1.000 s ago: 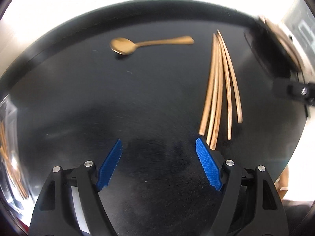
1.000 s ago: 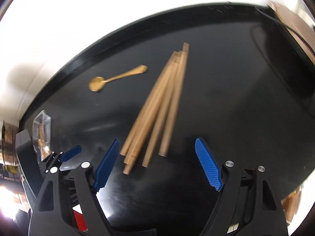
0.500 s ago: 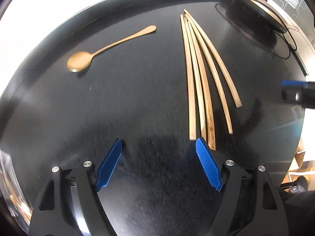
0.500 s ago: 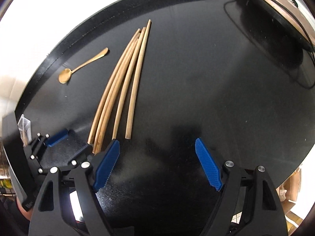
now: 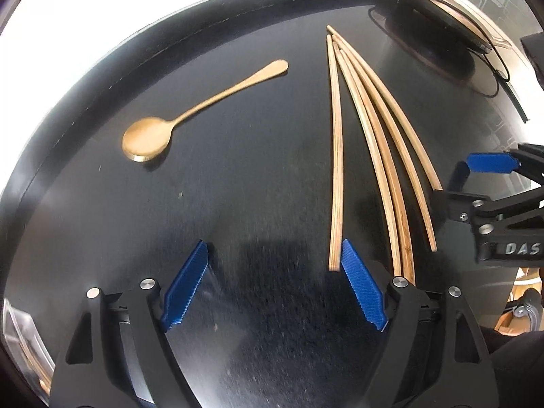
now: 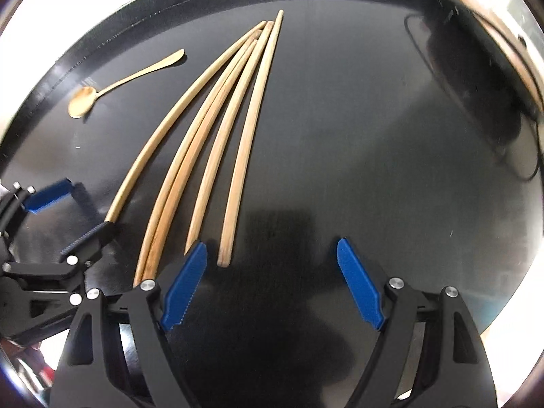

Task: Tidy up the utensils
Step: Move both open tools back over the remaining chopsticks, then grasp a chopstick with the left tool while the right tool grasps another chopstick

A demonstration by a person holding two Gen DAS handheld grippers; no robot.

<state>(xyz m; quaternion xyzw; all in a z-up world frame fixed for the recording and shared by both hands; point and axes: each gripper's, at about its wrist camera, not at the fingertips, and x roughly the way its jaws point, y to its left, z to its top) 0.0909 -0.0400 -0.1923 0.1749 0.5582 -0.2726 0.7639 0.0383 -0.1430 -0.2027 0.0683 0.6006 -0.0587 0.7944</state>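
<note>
Black table [image 5: 238, 204]; spoon [image 5: 190, 115]; chopsticks [image 5: 374, 142]

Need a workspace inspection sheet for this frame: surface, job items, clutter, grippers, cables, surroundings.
Surface: black table, glossy, faint specks.
Job's things: gold spoon lying flat, bowl nearest the left gripper; five wooden chopsticks fanned out beside it, far tips bunched.
Clutter: round dark stand at the far right.
Grippers: left gripper open, empty; right gripper open, empty; both at the chopsticks' near ends.
Cables: thin black cable by the stand.
Surroundings: overexposed, nothing legible.
</note>
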